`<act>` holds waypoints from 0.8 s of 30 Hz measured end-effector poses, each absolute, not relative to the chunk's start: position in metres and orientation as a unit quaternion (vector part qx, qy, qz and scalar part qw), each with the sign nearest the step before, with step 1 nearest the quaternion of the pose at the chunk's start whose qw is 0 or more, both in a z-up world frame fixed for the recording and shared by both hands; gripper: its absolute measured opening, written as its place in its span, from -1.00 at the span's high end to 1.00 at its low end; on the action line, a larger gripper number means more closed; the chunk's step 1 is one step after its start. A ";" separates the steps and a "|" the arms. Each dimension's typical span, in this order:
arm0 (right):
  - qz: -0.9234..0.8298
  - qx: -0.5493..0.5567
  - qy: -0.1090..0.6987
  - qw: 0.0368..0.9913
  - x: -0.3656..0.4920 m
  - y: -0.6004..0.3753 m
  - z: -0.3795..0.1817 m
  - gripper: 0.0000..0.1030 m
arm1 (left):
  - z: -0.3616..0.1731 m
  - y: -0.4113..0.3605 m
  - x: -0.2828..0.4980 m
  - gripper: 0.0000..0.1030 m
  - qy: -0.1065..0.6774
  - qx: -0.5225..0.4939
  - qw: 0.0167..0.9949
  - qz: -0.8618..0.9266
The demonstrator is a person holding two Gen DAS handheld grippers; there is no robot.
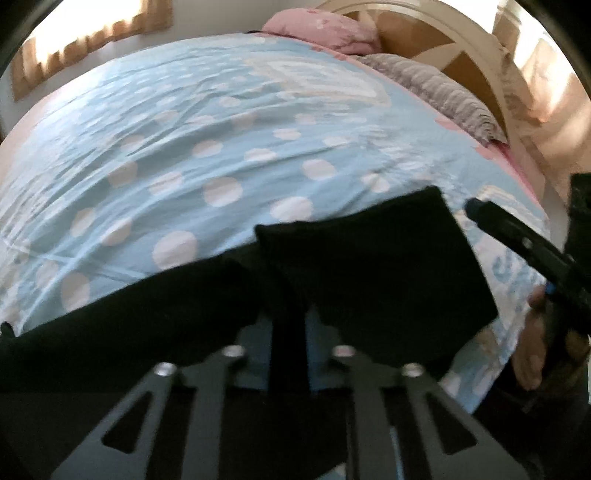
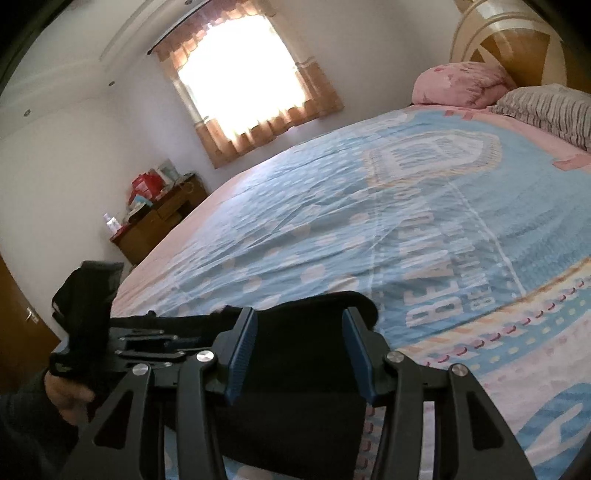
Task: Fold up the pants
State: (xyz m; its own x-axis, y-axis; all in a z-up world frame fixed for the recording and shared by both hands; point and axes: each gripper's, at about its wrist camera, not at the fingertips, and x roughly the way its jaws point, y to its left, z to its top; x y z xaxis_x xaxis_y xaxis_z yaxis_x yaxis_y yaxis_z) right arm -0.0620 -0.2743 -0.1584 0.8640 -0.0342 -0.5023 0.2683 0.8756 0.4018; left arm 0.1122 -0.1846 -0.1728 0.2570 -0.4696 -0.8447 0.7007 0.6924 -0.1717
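Black pants (image 1: pixel 369 266) lie across the near edge of the bed's blue, white-dotted sheet (image 1: pixel 184 147). My left gripper (image 1: pixel 288 310) is shut on a fold of the pants, and the dark cloth drapes over its fingertips and hides them. In the right wrist view the pants (image 2: pixel 295 373) run under my right gripper (image 2: pixel 300 354). Its blue pads (image 2: pixel 242 354) stand apart and open, clear of the cloth. In the left wrist view my right gripper's finger (image 1: pixel 517 240) hovers over the sheet, just right of the pants' corner. A hand (image 2: pixel 68 391) holds my left gripper.
A pink pillow (image 1: pixel 321 29) and a grey ruffled pillow (image 1: pixel 436 88) lie by the wooden headboard (image 1: pixel 424 40). A cluttered wooden nightstand (image 2: pixel 159 221) stands beyond the bed's far side, under a bright curtained window (image 2: pixel 240 74). A brown door (image 2: pixel 18 332) is at the left.
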 end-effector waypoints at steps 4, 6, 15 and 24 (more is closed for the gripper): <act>-0.086 0.239 0.234 0.938 -0.068 -0.276 -0.156 0.02 | -0.163 -0.178 0.105 0.78 0.458 0.120 0.796 -0.377; -0.086 0.235 0.227 0.941 -0.070 -0.275 -0.155 0.02 | -0.154 -0.167 0.104 0.78 0.454 0.106 0.798 -0.383; -0.071 0.224 0.221 0.946 -0.070 -0.267 -0.153 0.01 | -0.126 -0.100 0.122 0.78 0.453 0.060 0.820 -0.345; -0.033 0.175 0.227 0.957 -0.064 -0.238 -0.151 0.01 | -0.136 -0.073 0.122 0.78 0.467 0.038 0.822 -0.324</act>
State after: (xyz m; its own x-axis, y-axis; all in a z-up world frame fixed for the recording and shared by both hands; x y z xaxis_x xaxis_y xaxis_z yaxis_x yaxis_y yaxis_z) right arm -0.0640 -0.2380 -0.1510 0.8944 0.0168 -0.4469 0.1420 0.9369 0.3196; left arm 0.1225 -0.0732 -0.1355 0.3539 -0.4964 -0.7927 0.5678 0.7875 -0.2397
